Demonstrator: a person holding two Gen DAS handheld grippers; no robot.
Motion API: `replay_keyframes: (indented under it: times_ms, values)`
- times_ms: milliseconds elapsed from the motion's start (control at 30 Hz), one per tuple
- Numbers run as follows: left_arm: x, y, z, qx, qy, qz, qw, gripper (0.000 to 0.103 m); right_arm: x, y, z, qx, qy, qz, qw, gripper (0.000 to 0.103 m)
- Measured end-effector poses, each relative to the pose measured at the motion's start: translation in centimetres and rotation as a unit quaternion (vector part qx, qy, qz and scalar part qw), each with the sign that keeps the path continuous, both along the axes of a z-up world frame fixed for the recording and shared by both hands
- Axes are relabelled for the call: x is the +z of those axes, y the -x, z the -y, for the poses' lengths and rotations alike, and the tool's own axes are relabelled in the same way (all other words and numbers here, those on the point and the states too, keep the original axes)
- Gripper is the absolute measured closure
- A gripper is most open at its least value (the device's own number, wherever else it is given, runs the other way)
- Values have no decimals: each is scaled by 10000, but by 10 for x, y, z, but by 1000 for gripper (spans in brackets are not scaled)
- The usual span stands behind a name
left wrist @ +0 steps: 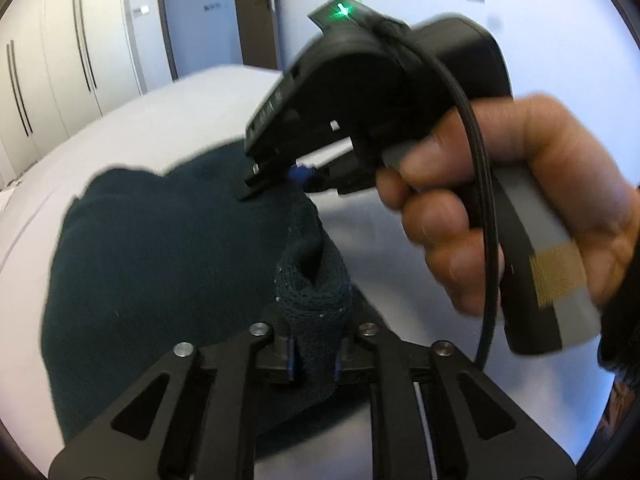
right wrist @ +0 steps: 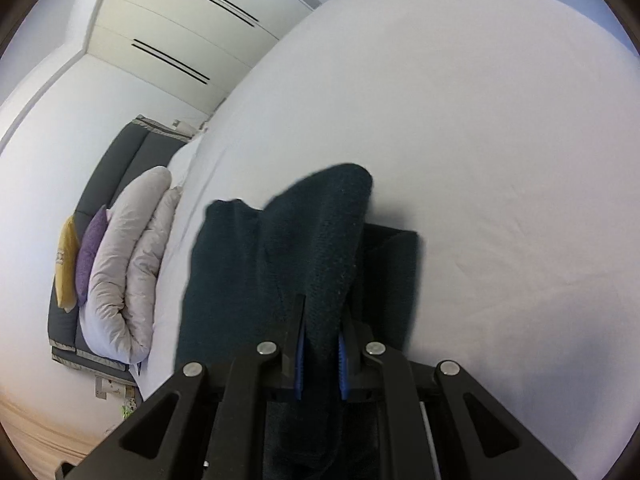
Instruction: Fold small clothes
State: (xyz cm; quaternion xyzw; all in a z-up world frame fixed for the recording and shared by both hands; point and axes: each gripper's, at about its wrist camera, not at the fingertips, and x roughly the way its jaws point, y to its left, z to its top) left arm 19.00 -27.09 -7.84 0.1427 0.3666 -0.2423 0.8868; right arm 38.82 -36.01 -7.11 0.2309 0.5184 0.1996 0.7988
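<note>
A dark teal knitted garment (left wrist: 160, 260) lies on the white bed sheet (left wrist: 160, 128). In the left wrist view my left gripper (left wrist: 314, 360) is shut on a bunched fold of the knit at the garment's near right corner, and the fabric fills the gap between the blue pads. A hand (left wrist: 500, 200) holds my right gripper (left wrist: 276, 184) at the garment's far right edge. In the right wrist view the right gripper (right wrist: 322, 360) is shut on a raised fold of the garment (right wrist: 228, 280), which drapes over a flatter layer on the sheet (right wrist: 500, 160).
White wardrobe doors (left wrist: 60, 80) and a doorway (left wrist: 208, 20) stand beyond the bed. At the bed's head are a rolled pale duvet (right wrist: 128, 264), a purple cushion (right wrist: 90, 256), a yellow cushion (right wrist: 66, 264) and a grey headboard (right wrist: 116, 168). Wooden floor (right wrist: 40, 432) lies beside the bed.
</note>
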Motion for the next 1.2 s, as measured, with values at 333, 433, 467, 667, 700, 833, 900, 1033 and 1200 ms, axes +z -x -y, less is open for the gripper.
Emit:
replay_keyframes:
  times_ms: [333, 433, 467, 667, 700, 833, 900, 1033, 1200]
  values:
    - [39, 32, -127, 165, 1149, -43, 9932, 18, 5, 32, 26, -305, -452, -70, 9985, 66]
    - [45, 10, -162, 493, 1102, 109, 9926, 18, 13, 56, 27, -228, -437, -52, 9988, 66]
    - [47, 2, -173, 619, 1044, 160, 9925, 18, 16, 69, 23, -162, -298, -51, 9994, 64]
    - [46, -36, -217, 975, 903, 146, 9910, 18, 4, 105, -12, 240, 482, -225, 9983, 80]
    - [44, -38, -223, 1005, 901, 118, 9908, 18, 1, 107, -18, 270, 538, -207, 9980, 83]
    - [30, -42, -236, 951, 663, 36, 9933, 18, -4, 114, -10, 35, 345, -128, 9993, 90]
    - [20, -45, -242, 917, 602, -16, 9940, 18, -6, 120, -4, -98, 243, -131, 9996, 91]
    - [7, -54, -250, 841, 436, -112, 9954, 18, -14, 133, 1, -253, 81, -106, 9996, 92]
    - [-29, -76, -257, 990, 320, -676, 9923, 18, -35, 139, 16, -394, -372, -191, 9983, 93]
